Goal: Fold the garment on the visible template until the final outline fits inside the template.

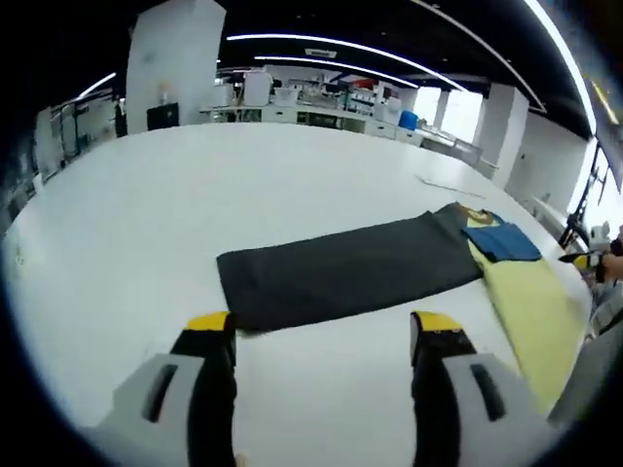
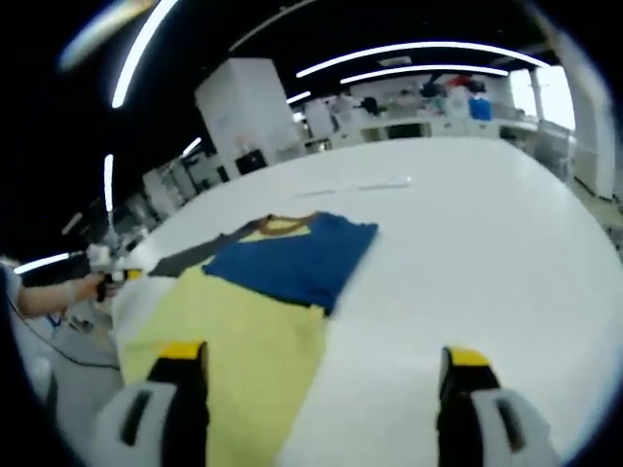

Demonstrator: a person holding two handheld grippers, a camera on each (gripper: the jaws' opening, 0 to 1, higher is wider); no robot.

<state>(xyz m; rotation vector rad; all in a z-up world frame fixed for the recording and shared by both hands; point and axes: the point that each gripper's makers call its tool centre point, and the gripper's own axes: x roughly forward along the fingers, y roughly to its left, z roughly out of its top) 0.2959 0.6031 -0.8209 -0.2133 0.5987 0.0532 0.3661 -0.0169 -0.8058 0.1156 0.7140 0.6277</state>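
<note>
A dark grey rectangular template lies flat on the white table. At its right end lies a yellow garment with a blue part, overlapping that end. My left gripper hangs open over bare table just short of the template's near edge, holding nothing. In the right gripper view the yellow garment, its blue part and collar lie ahead, with the grey template beyond. My right gripper is open, its left jaw over the yellow cloth, its right over bare table.
The right gripper shows at the table's right edge. A hand holds the left gripper at the far left. A thin strip lies on the table beyond the garment. Shelves and benches stand behind the table.
</note>
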